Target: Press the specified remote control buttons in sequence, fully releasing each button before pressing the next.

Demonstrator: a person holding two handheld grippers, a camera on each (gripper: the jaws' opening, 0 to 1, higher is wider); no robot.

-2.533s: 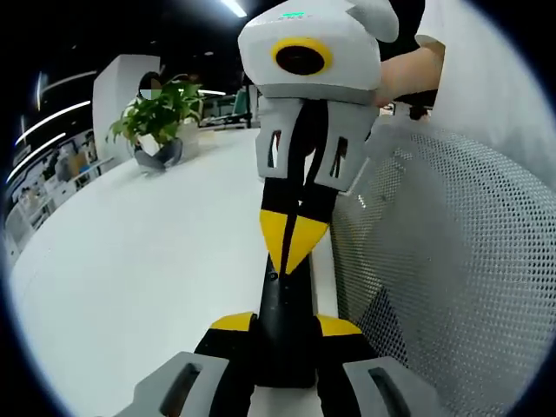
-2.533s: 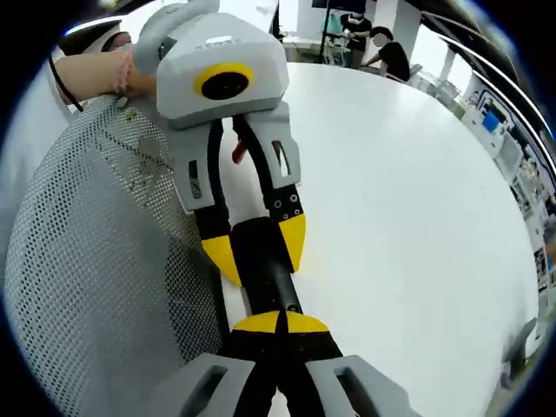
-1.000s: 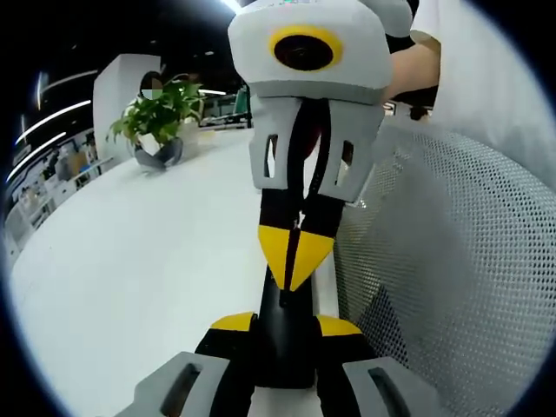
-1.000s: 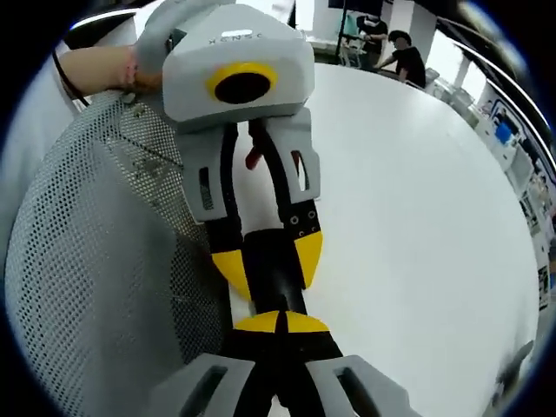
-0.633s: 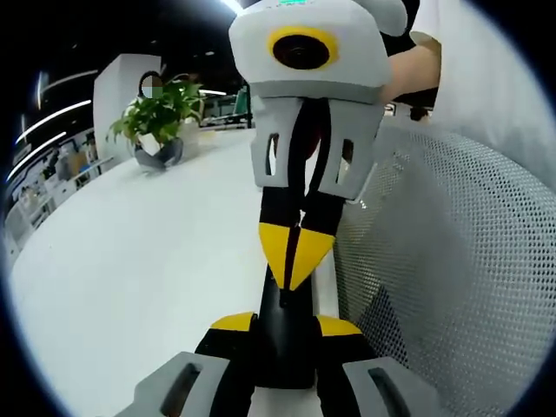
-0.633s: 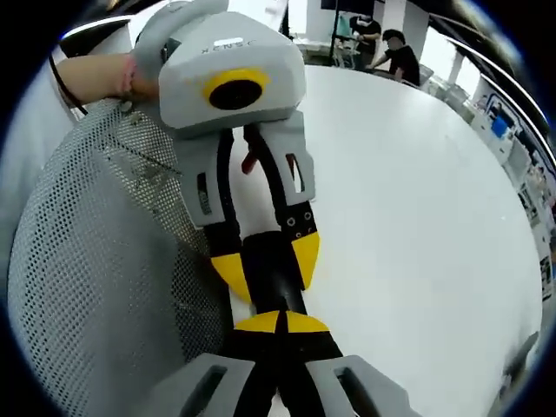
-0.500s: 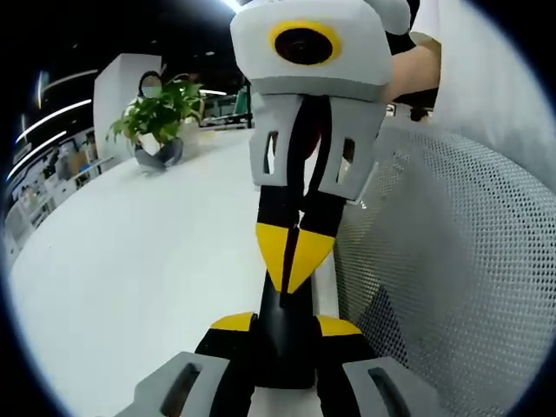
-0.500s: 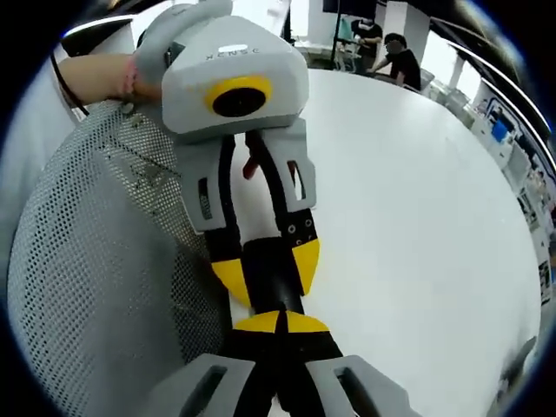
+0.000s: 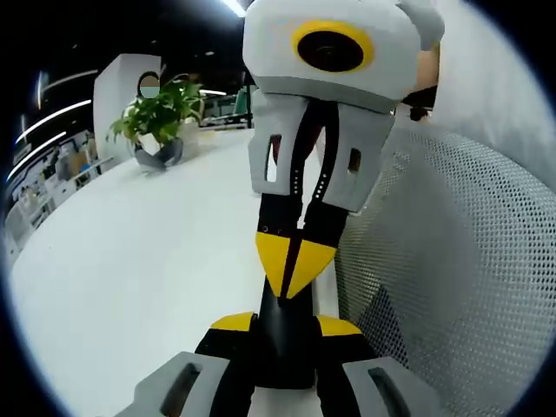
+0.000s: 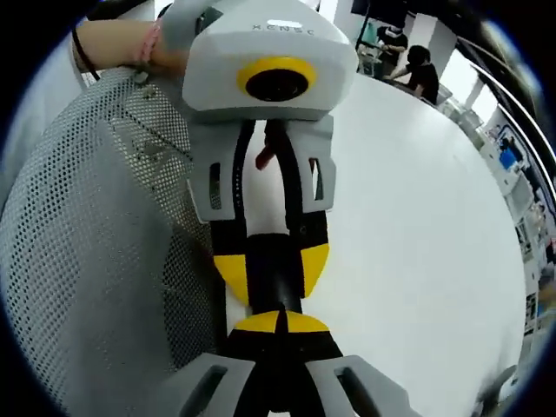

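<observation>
Left gripper (image 9: 280, 323): in the left gripper view its two yellow-tipped jaws rise from the bottom edge and are clamped on the near end of a black remote control (image 9: 282, 343). The remote's dark body runs away from the camera, held above the white table (image 9: 139, 261).

Right gripper (image 9: 293, 265): in the same view it faces the camera from the far side. Its yellow tips are pressed together into a single point, and that point rests on the upper face of the remote just beyond the left gripper's jaws. Which button lies beneath the point cannot be told.

In the right gripper view the arrangement is mirrored. The right gripper (image 10: 276, 323) shows its tips together on the remote (image 10: 274, 278), and the left gripper (image 10: 271, 271) grips the remote's sides from the far end with a yellow pad on each flank.

A grey mesh chair back (image 9: 452, 261) stands beside the table edge, to the right in the left gripper view. A potted plant (image 9: 156, 122) stands at the far left of the table. A person's hand (image 10: 130, 48) holds the left gripper's rear housing.
</observation>
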